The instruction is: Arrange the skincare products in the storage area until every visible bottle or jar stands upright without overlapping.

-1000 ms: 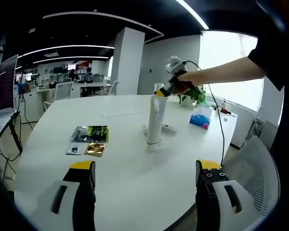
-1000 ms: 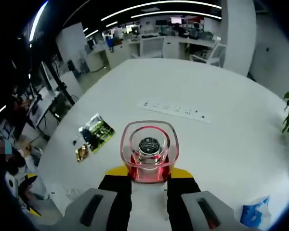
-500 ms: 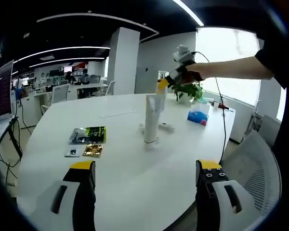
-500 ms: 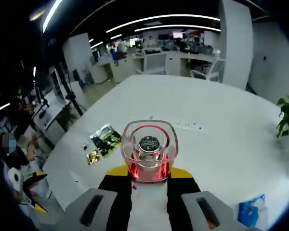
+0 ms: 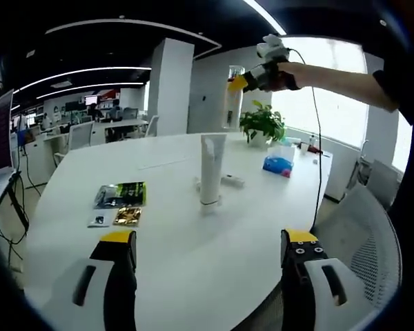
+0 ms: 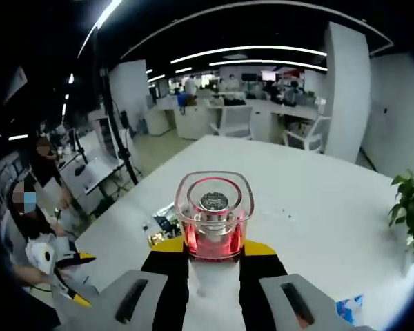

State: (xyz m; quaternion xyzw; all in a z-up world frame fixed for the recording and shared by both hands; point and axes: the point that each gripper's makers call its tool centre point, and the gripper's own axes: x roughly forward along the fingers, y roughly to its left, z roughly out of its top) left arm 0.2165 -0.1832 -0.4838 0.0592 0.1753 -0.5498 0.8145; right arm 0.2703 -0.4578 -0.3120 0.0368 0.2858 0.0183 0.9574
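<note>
A white tube (image 5: 210, 169) stands upright on its cap in the middle of the round white table (image 5: 193, 262). High above it, a hand holds my right gripper (image 5: 237, 83), shut on a clear bottle (image 5: 230, 105) lifted well off the table. In the right gripper view that bottle (image 6: 214, 210) shows end-on, a clear squarish shape with a red glow and a silver centre, clamped between the yellow-tipped jaws of the right gripper (image 6: 214, 254). My left gripper (image 5: 207, 272) hangs open over the table's near edge with nothing between its jaws.
Several sachets (image 5: 119, 194) lie flat to the left of the tube, and a small white item (image 5: 232, 181) lies just behind it. A blue pack (image 5: 276, 165) and a potted plant (image 5: 262, 124) sit at the far right. A mesh chair (image 5: 372, 255) stands close on the right.
The right gripper has risen with the clear bottle, from just above the tube's top to well above the table. The tube stays standing. The left gripper has hardly moved.
</note>
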